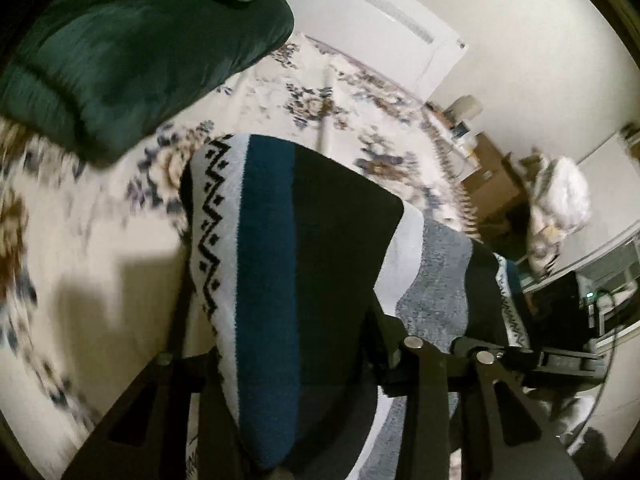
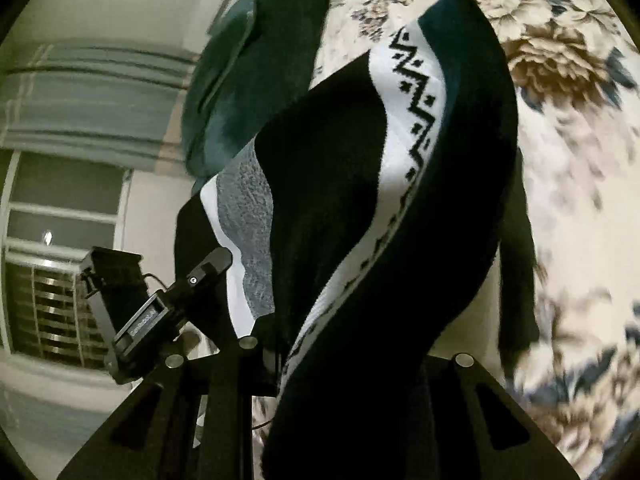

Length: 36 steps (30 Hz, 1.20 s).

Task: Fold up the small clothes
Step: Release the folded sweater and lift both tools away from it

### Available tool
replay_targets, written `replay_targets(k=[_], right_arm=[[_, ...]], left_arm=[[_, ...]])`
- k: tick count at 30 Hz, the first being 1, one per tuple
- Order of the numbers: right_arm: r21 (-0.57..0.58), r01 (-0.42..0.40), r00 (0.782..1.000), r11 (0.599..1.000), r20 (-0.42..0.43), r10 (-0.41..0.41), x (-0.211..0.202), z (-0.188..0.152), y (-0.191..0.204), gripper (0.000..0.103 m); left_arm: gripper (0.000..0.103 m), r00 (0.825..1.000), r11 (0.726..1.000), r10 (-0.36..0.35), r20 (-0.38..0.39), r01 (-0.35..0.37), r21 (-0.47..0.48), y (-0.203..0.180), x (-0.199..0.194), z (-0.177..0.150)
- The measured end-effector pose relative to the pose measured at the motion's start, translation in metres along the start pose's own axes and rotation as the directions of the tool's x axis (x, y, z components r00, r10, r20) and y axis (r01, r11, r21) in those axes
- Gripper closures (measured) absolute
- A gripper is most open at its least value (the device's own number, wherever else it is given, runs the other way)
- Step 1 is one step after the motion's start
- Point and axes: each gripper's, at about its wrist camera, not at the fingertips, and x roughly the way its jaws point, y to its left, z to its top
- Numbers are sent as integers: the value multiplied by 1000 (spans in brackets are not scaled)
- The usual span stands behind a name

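Note:
A knitted sweater (image 1: 272, 264) with black, white, blue and grey bands and a black zigzag stripe hangs in the air above the carpet. My left gripper (image 1: 280, 312) is shut on one bunched part of it, and the cloth drapes over its fingers and hides their tips. In the right wrist view the same sweater (image 2: 400, 184) rises out of my right gripper (image 2: 352, 332), which is shut on a twisted fold. Each gripper shows in the other's view, gripping the sweater's far side: the right gripper (image 1: 492, 350) and the left gripper (image 2: 208, 268).
A floral carpet (image 1: 100, 220) (image 2: 580, 160) lies below. A dark green cloth item (image 1: 140, 52) (image 2: 248, 80) rests on it beyond the sweater. A cardboard box (image 1: 492, 176) and a white bag (image 1: 560, 196) stand by the wall. A window (image 2: 52, 312) is at the left.

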Motion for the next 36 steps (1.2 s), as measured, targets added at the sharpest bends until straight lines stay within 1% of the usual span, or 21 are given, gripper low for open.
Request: replay_targets(k=[2, 4, 5, 7, 8, 9, 10, 11, 12, 13, 14, 15, 16, 17, 18, 20, 24, 27, 30, 32, 36], right_arm=[[16, 26, 1000, 1000, -8, -26, 27, 15, 7, 77], [22, 84, 996, 996, -13, -84, 49, 26, 2, 77], [25, 103, 995, 994, -15, -103, 53, 32, -1, 76], [37, 150, 989, 988, -17, -149, 48, 37, -10, 72], [33, 182, 983, 983, -16, -182, 45, 37, -9, 65], [24, 220, 975, 975, -13, -220, 49, 34, -3, 60], [-3, 310, 951, 951, 5, -310, 42, 33, 2, 47], [-22, 365, 931, 931, 22, -365, 41, 25, 8, 35], [-50, 455, 890, 889, 50, -453, 44, 16, 23, 29], [-70, 557, 830, 828, 95, -550, 34, 8, 30, 20], [-79, 596, 801, 799, 118, -586, 42, -4, 46, 8], [-86, 647, 761, 758, 143, -633, 35, -14, 48, 2], [-86, 704, 707, 705, 175, -685, 29, -24, 54, 0], [-82, 743, 666, 665, 202, -719, 23, -35, 59, 0], [-74, 767, 635, 637, 222, -740, 20, -45, 64, 0], [-57, 793, 599, 606, 251, -760, 8, -66, 68, 0], [-11, 843, 509, 538, 336, -792, -25, -102, 101, 0], [2, 859, 472, 513, 388, -792, -53, -136, 136, 0], [10, 868, 445, 497, 428, -786, -83, -173, 168, 0], [11, 866, 443, 499, 445, -778, -100, -192, 186, 0], [-11, 874, 428, 485, 490, -760, -137, -238, 233, 0]], left_arm=[[59, 998, 998, 52, -41, -51, 21, 9, 19, 13], [44, 990, 993, 111, -90, -107, 44, 16, 41, 20], [41, 985, 990, 138, -103, -133, 52, 18, 46, 23], [28, 983, 986, 161, -90, -155, 68, 20, 45, 23], [24, 982, 982, 178, -71, -172, 76, 18, 40, 21], [13, 979, 978, 198, -54, -193, 82, 17, 36, 24], [9, 976, 974, 214, -31, -211, 86, 15, 28, 25], [8, 972, 969, 233, -9, -231, 91, 14, 22, 24], [6, 962, 958, 271, 23, -271, 96, 10, 11, 21], [5, 954, 949, 298, 43, -300, 98, 7, 6, 20], [4, 943, 938, 326, 62, -330, 101, 3, -1, 17], [2, 927, 923, 364, 92, -372, 101, -2, -10, 11], [1, 918, 914, 382, 104, -392, 100, -6, -15, 6], [1, 911, 908, 398, 113, -408, 97, -10, -21, 0], [0, 902, 900, 414, 124, -426, 92, -17, -30, -10], [0, 895, 896, 423, 138, -436, 84, -25, -42, -22], [0, 889, 887, 433, 150, -450, 102, -54, -75, -51], [0, 890, 885, 427, 159, -447, 128, -77, -103, -68], [0, 892, 886, 417, 174, -442, 141, -97, -137, -84], [0, 894, 888, 408, 186, -435, 146, -111, -164, -97], [0, 887, 884, 408, 215, -443, 149, -140, -226, -123]])
